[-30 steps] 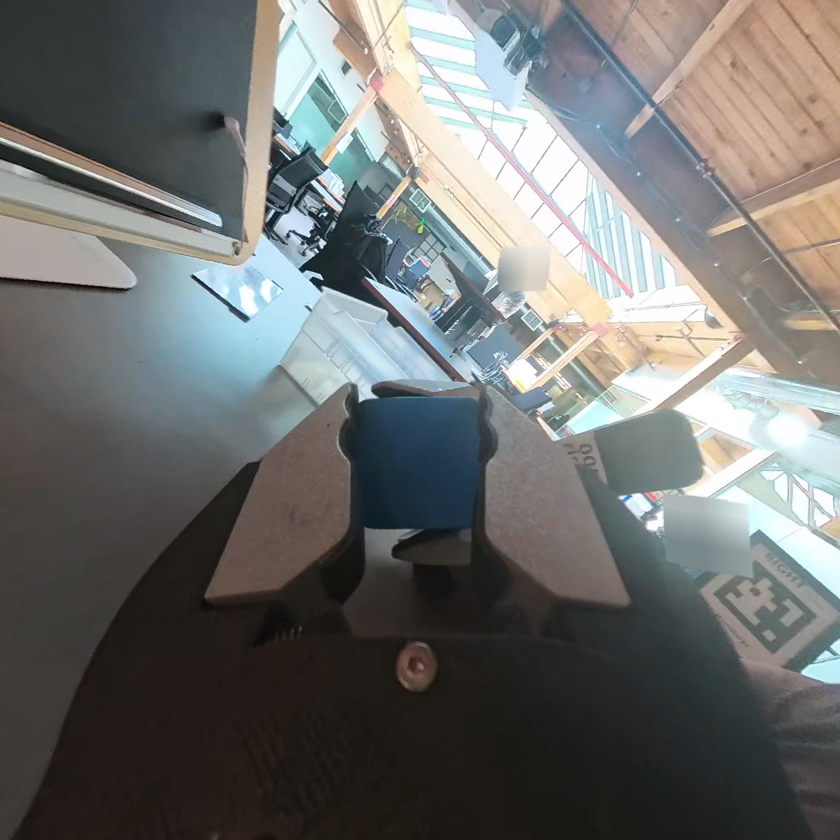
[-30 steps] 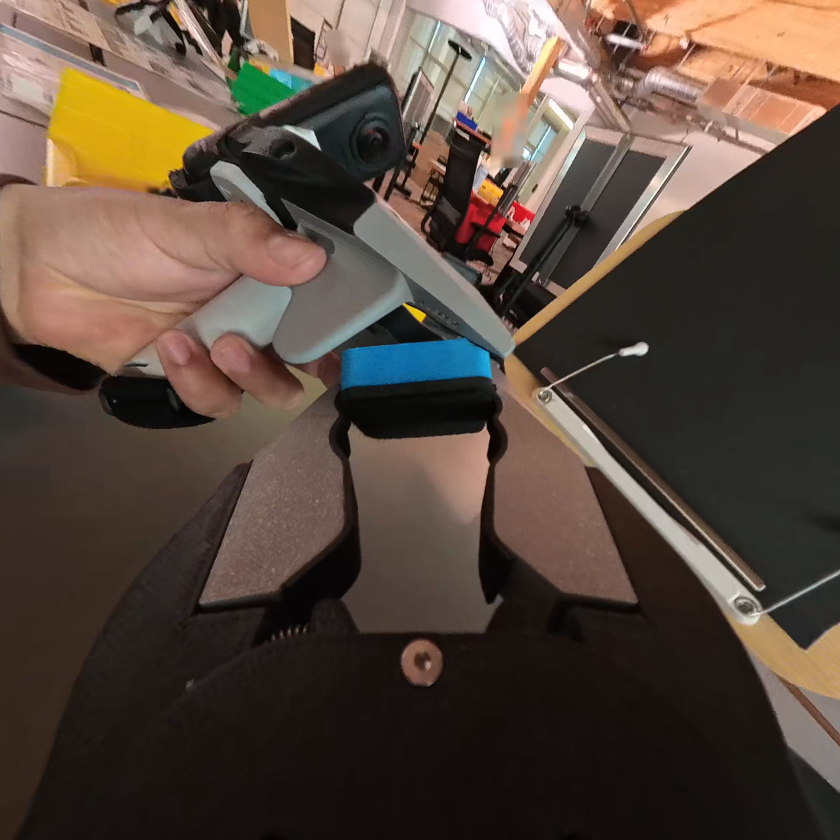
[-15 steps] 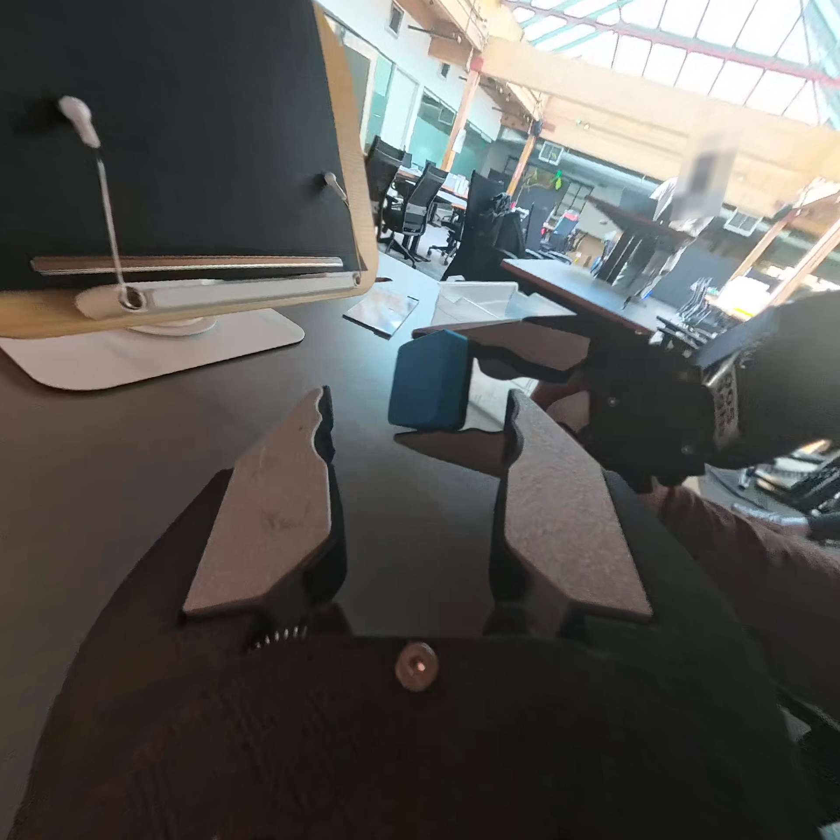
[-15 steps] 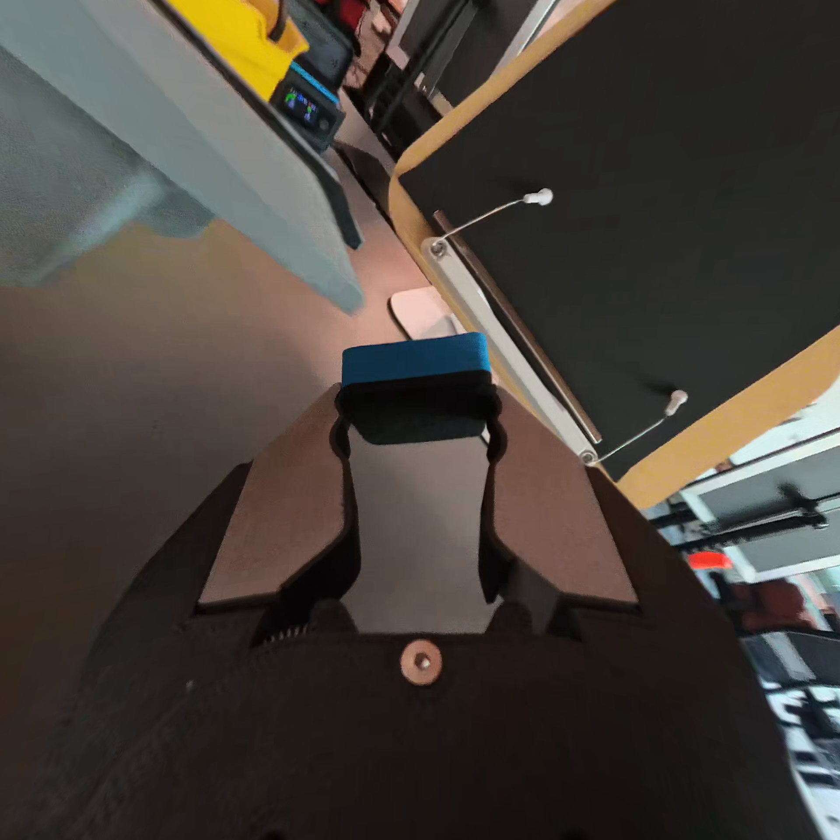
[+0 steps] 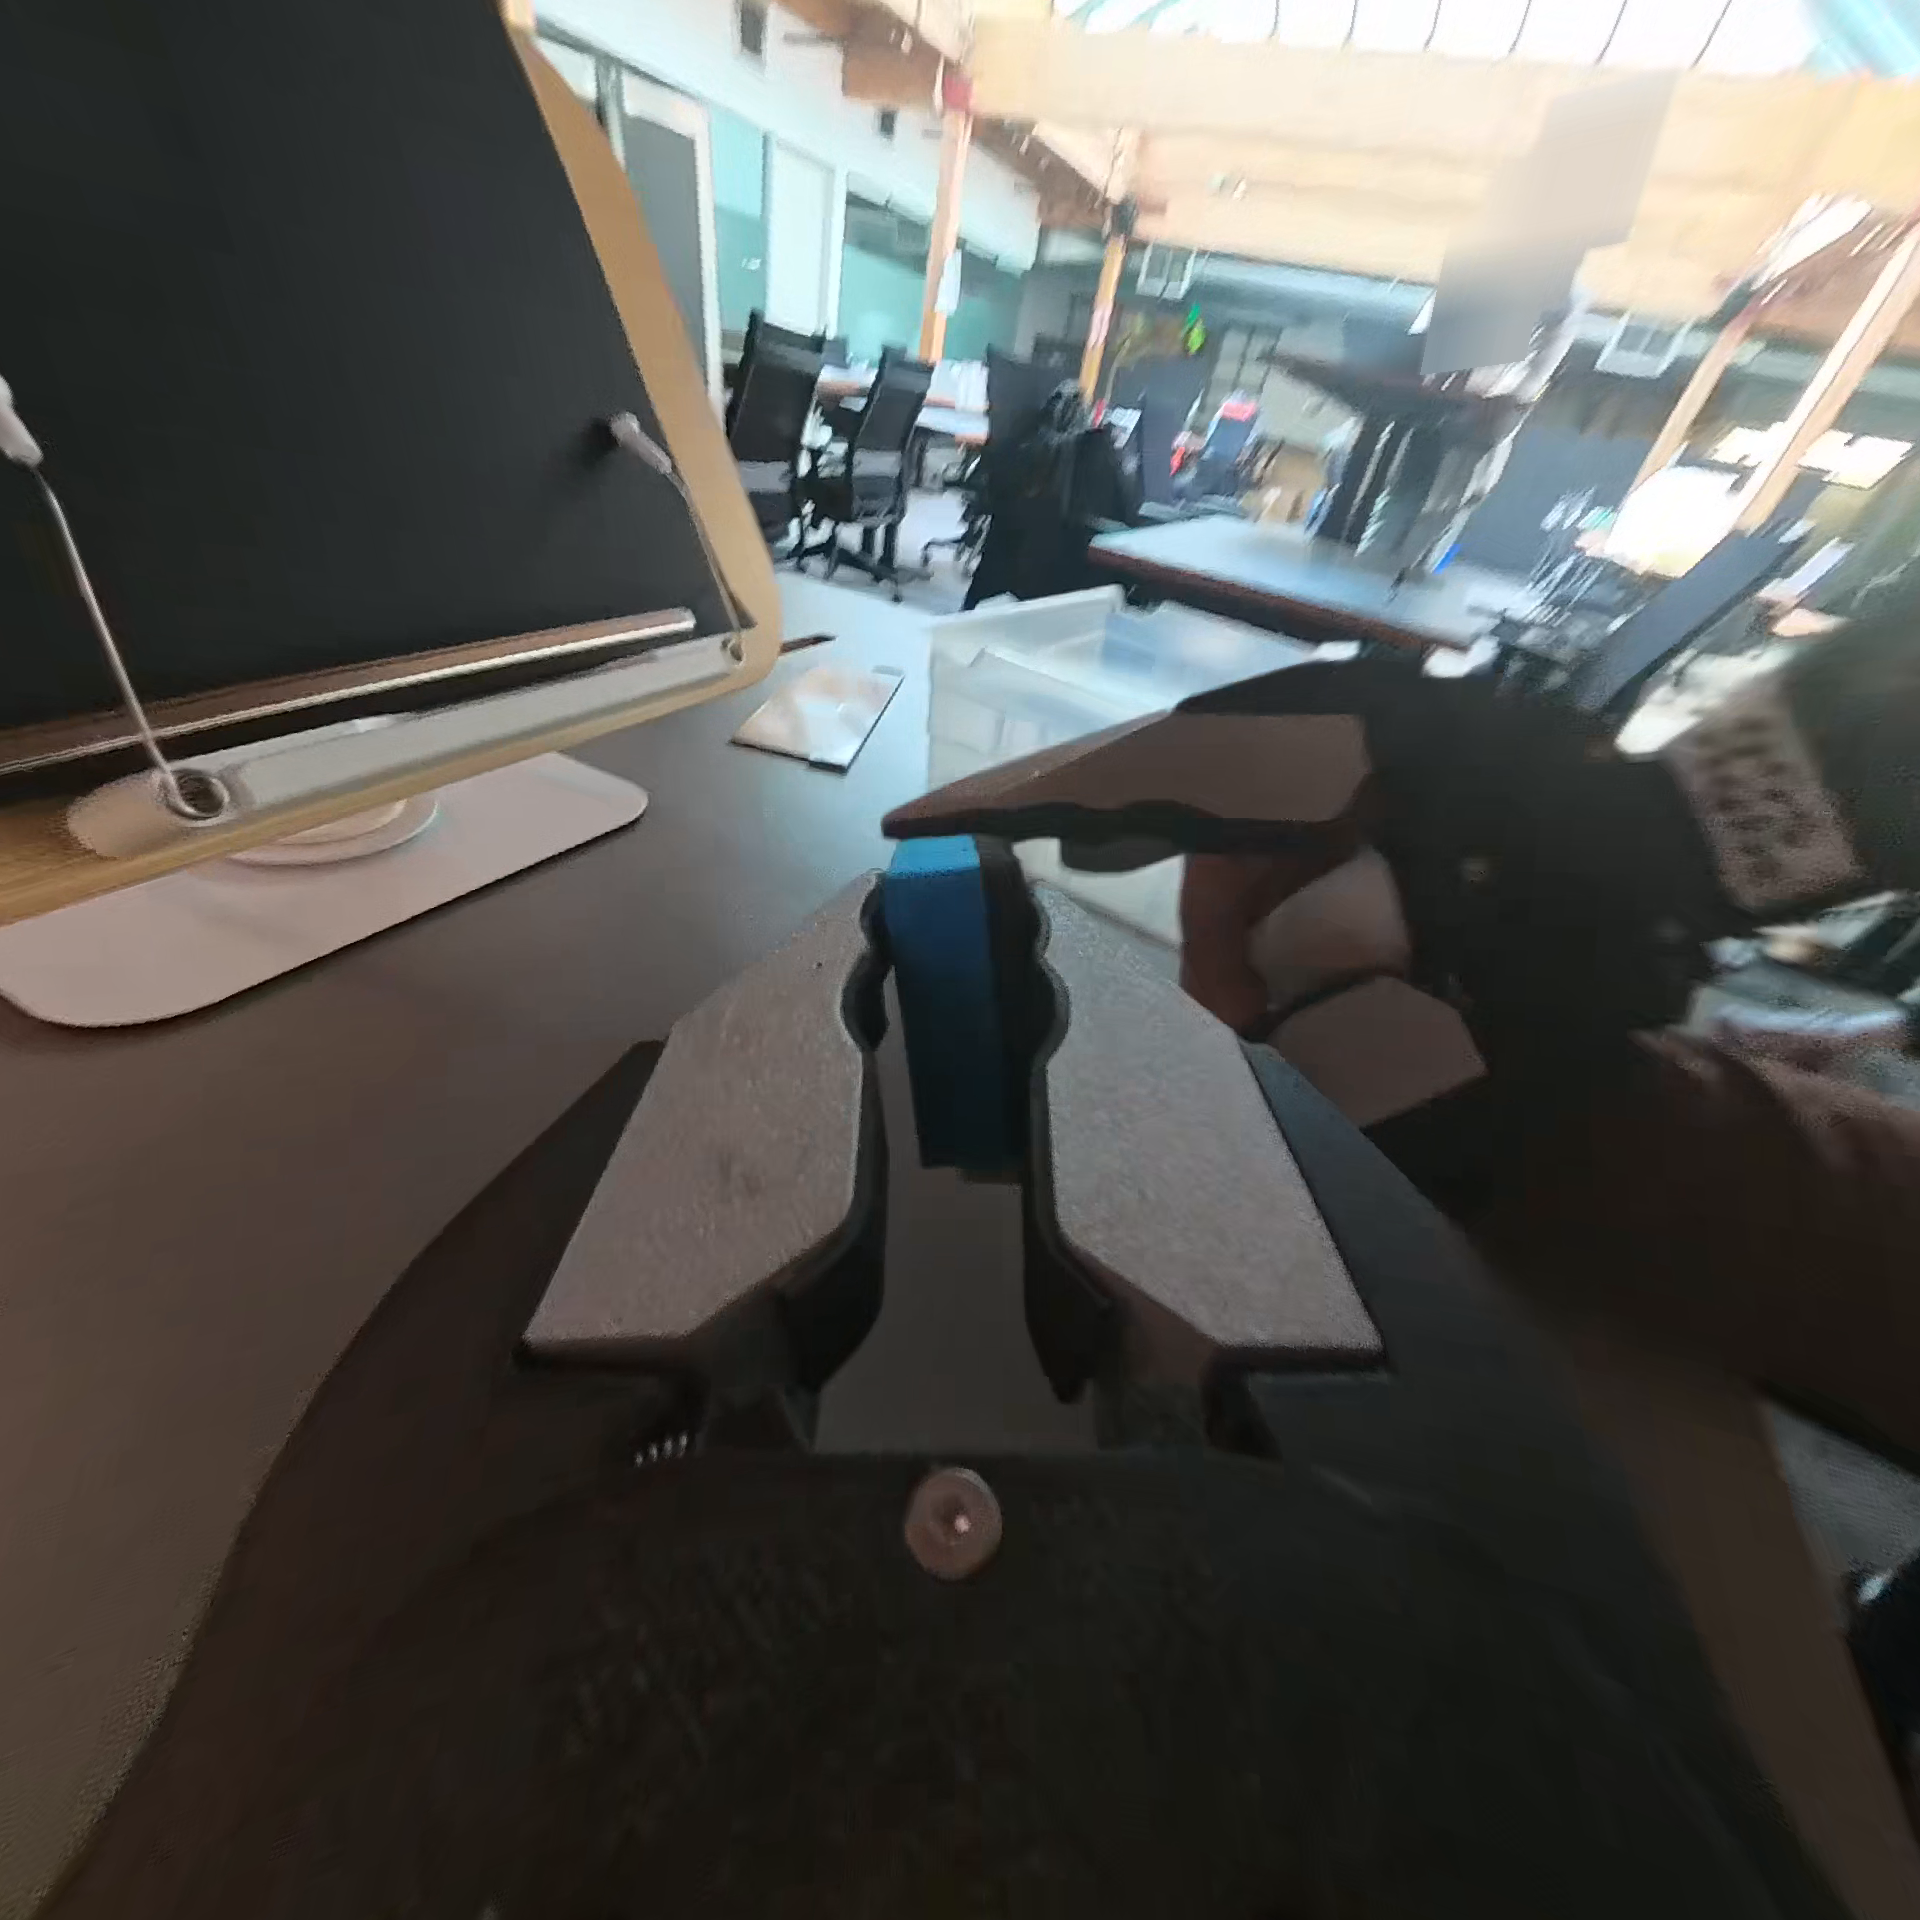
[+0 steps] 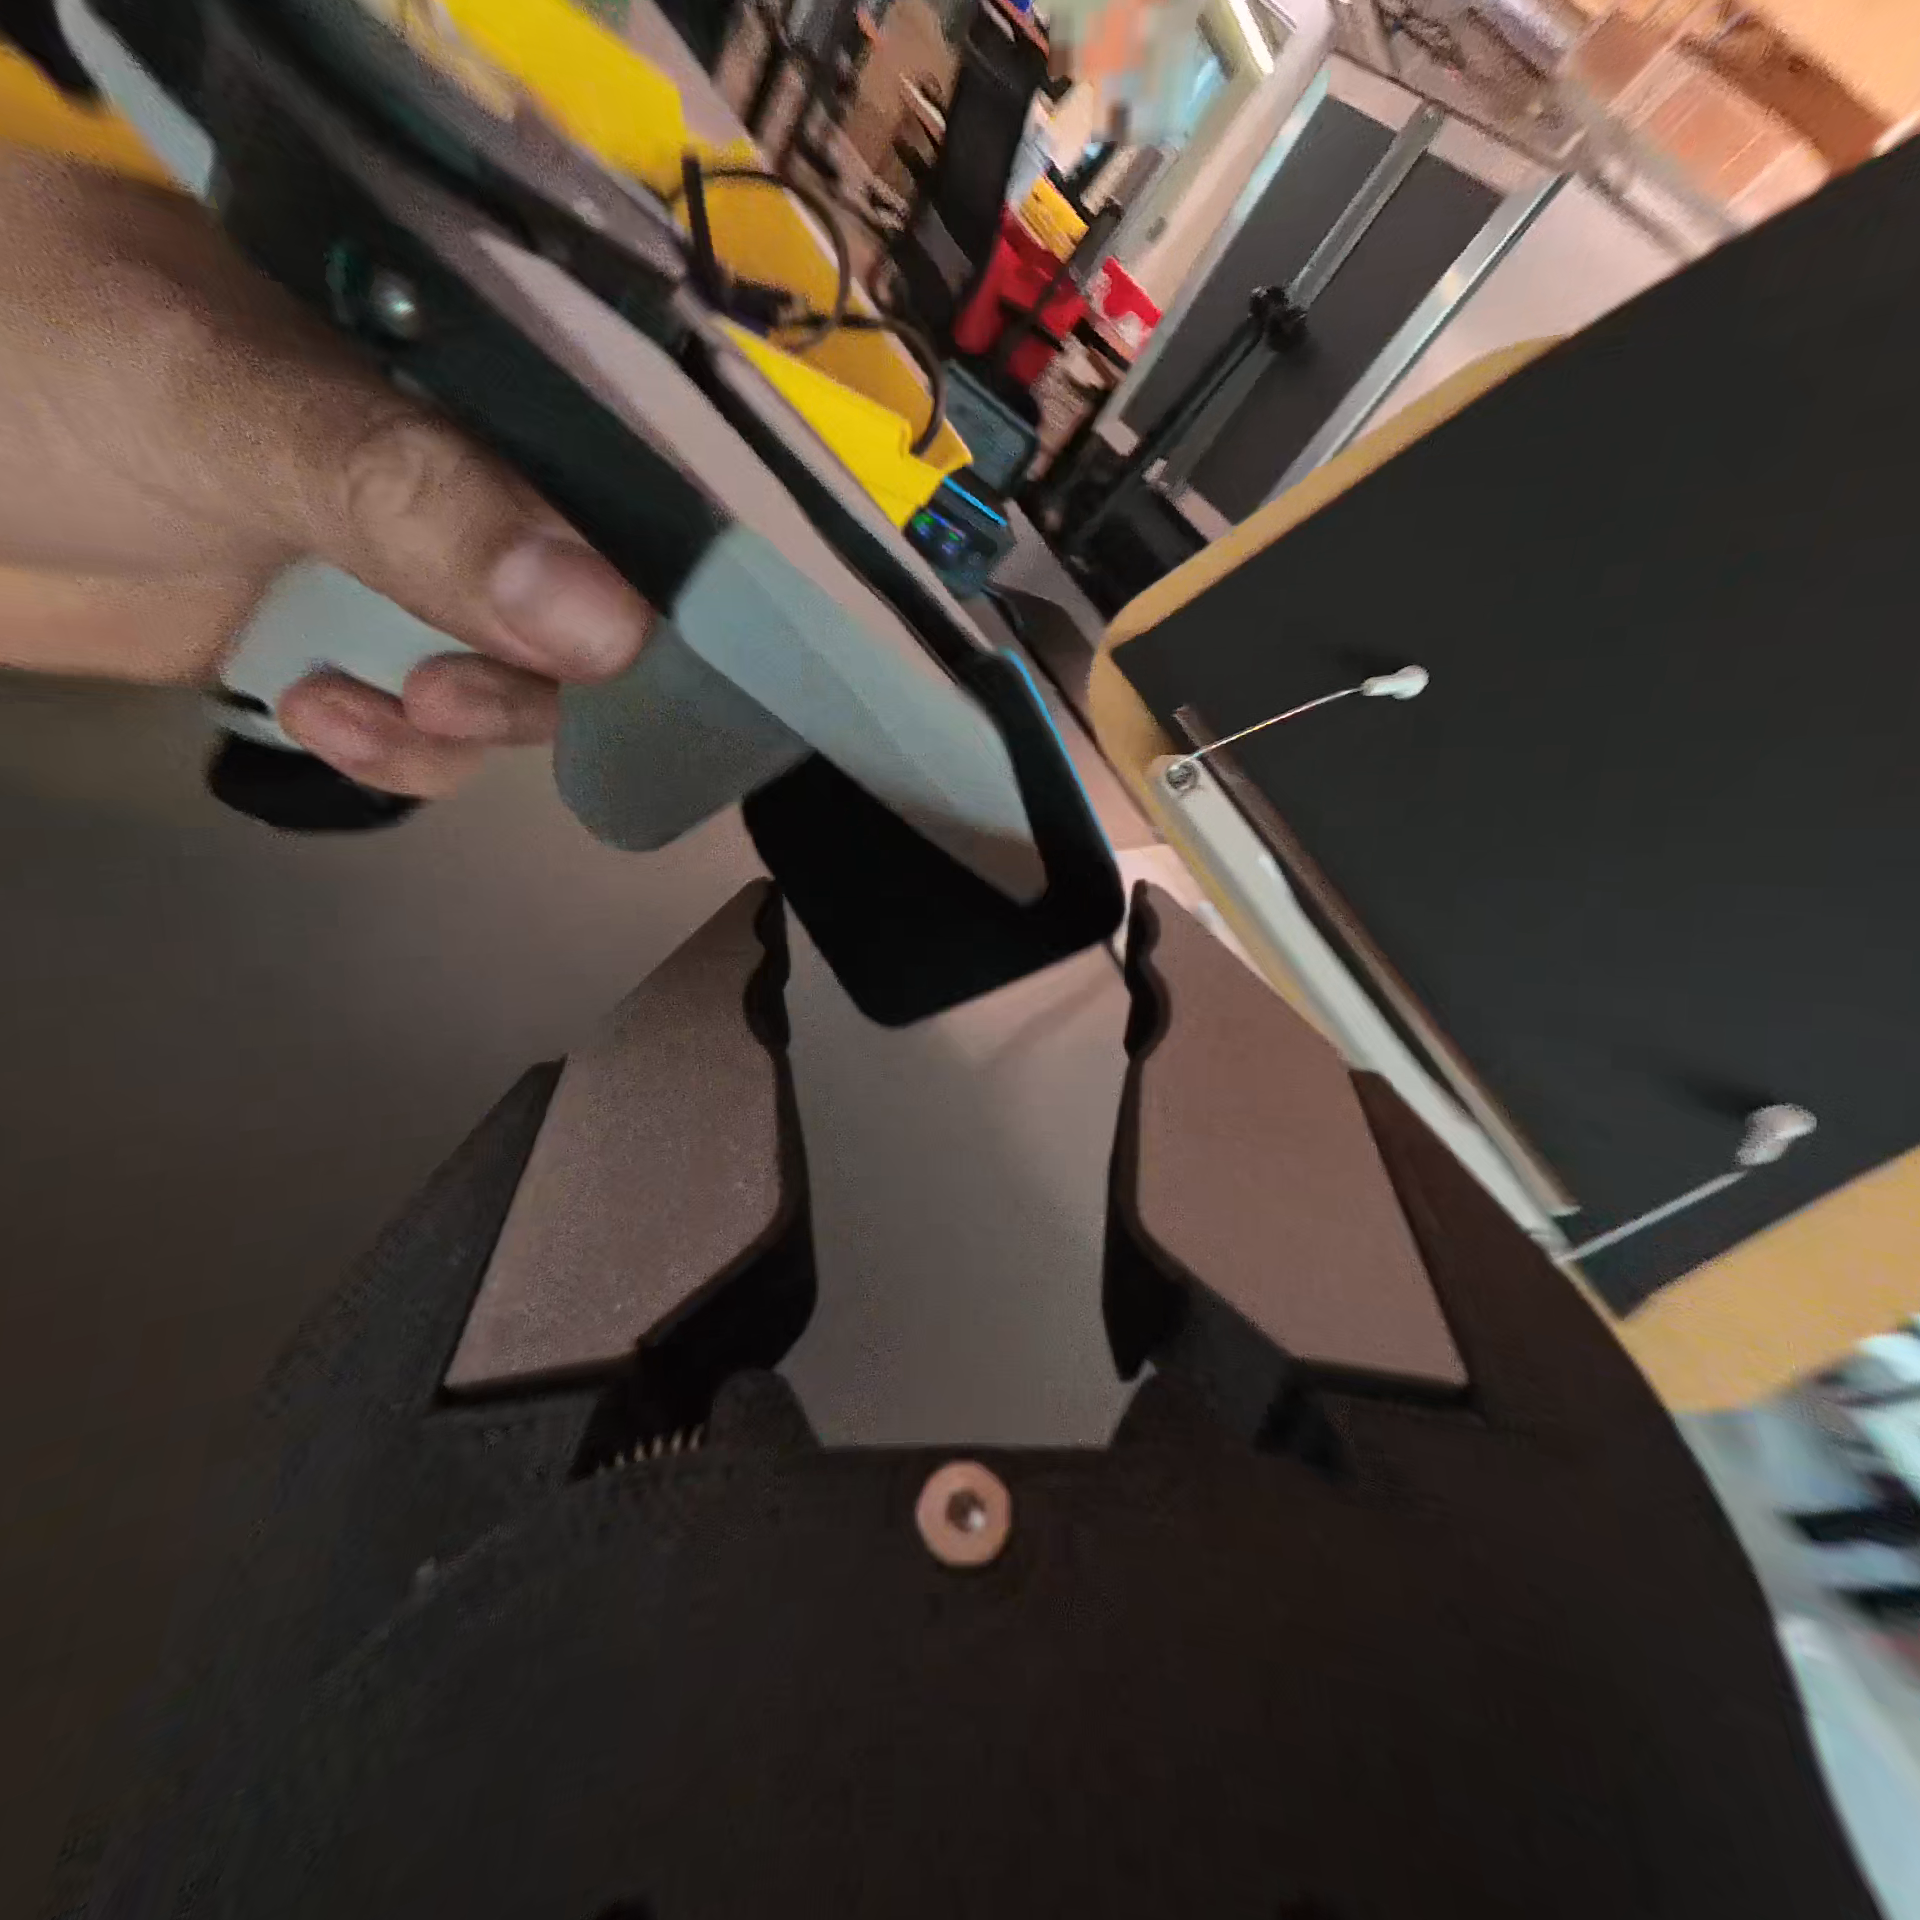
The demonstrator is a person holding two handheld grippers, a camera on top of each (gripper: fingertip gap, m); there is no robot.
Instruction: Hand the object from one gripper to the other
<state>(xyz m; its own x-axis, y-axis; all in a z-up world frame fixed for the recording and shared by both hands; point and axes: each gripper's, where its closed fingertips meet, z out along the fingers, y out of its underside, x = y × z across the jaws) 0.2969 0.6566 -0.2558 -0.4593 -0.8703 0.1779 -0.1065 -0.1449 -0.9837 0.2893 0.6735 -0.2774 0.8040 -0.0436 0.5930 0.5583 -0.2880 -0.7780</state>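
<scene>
Your left gripper (image 5: 954,940) is closed on the blue-and-black block (image 5: 951,1023), long axis pointing away from you. Your right gripper (image 6: 951,935) stands open, the block's black end (image 6: 935,914) between its fingertips but untouched.

Small flat block (image 5: 951,1023) with a blue face and a black foam face (image 6: 914,914), rounded corners, held off the dark tabletop, standing on edge and slightly tilted, blue side seen edge-on in the left wrist view, black side towards the right wrist view
</scene>
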